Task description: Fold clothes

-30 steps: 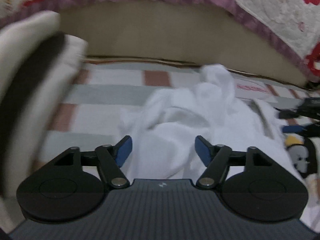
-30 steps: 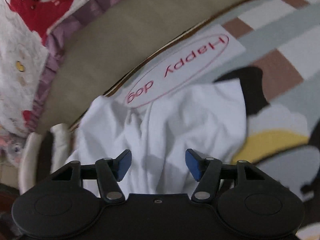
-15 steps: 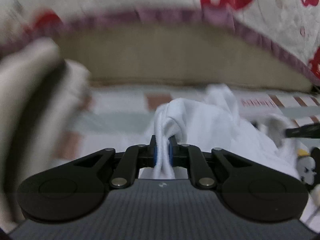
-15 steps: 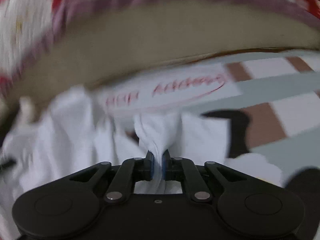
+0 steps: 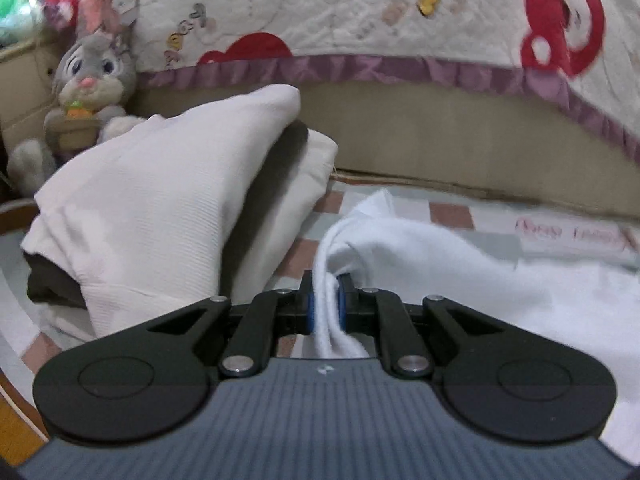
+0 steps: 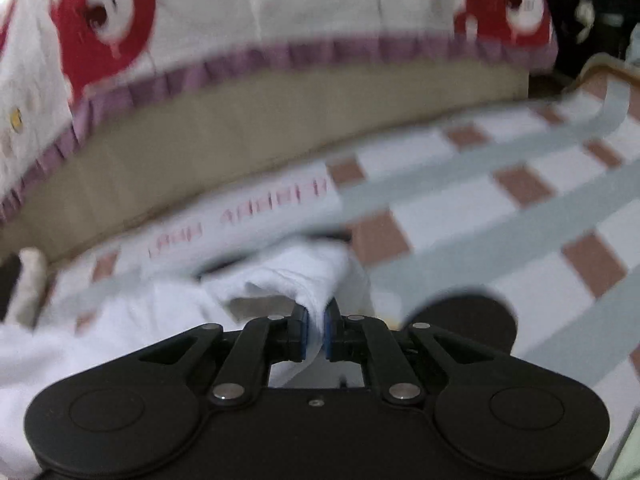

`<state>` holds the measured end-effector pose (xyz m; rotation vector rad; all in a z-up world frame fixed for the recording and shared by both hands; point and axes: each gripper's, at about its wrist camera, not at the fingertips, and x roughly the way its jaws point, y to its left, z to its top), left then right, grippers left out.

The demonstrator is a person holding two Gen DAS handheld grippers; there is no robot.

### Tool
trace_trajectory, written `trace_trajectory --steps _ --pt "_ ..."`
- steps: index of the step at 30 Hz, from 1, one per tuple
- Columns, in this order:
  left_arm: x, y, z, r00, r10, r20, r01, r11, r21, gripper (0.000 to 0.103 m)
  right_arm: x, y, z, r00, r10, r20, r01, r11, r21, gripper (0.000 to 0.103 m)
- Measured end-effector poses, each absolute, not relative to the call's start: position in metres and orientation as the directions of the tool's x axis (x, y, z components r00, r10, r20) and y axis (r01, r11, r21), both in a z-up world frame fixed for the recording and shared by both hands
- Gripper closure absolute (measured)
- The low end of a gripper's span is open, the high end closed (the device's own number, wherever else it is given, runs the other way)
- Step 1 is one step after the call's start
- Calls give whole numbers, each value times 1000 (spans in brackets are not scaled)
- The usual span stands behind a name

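Both claws are pinched tight on the same white garment point(image 5: 460, 272). The left claw point(image 5: 325, 307) has a bunched fold clamped between its blue pads point(image 5: 310, 312), the cloth rising out of the grip and then draping away to the claw's right. The right claw point(image 6: 316, 334) grips another gathered bit of it, and from there the cloth trails off to that claw's left. So the garment's long axis runs across between the two claws, and each holds one end; neither hand is nearer than the other. Where exactly on the garment each grip sits, hem or shoulder, cannot be told from the bunching.

The cloth sags onto a checked sheet point(image 6: 500, 220) of grey bands and brown squares, with a white label bearing pink lettering point(image 6: 256, 208) just beyond the garment. My reading is that the piece is being lifted and drawn out flat before a fold, so the coming move turns on pulling the two grips apart along that axis.

Room differs by side. Beyond and to the right of the right claw the sheet lies open. Close on the left claw's left sits a stack of folded clothes point(image 5: 160, 208), with a plush rabbit point(image 5: 92, 76) behind it, so there is little slack that way. Ahead of both, a tan upright panel point(image 5: 440, 140) under a quilt with purple trim point(image 5: 360, 12) closes off the far side
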<state>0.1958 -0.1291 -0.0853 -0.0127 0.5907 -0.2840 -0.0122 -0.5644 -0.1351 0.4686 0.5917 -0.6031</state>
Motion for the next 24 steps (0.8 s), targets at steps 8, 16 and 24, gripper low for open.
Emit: trace_trajectory --steps 8,16,24 --pt "191 -103 -105 750 -240 -617 171 970 -170 93 -29 -519 -106 693 -503 -517 595 804 15 96" --pt "190 -95 -145 619 -16 -785 95 994 55 93 -47 -533 -127 475 -202 -856 628 759 170 94" --pt "194 -95 -152 602 -41 -797 116 993 36 93 -41 -530 -108 548 -83 -832 502 829 248 51"
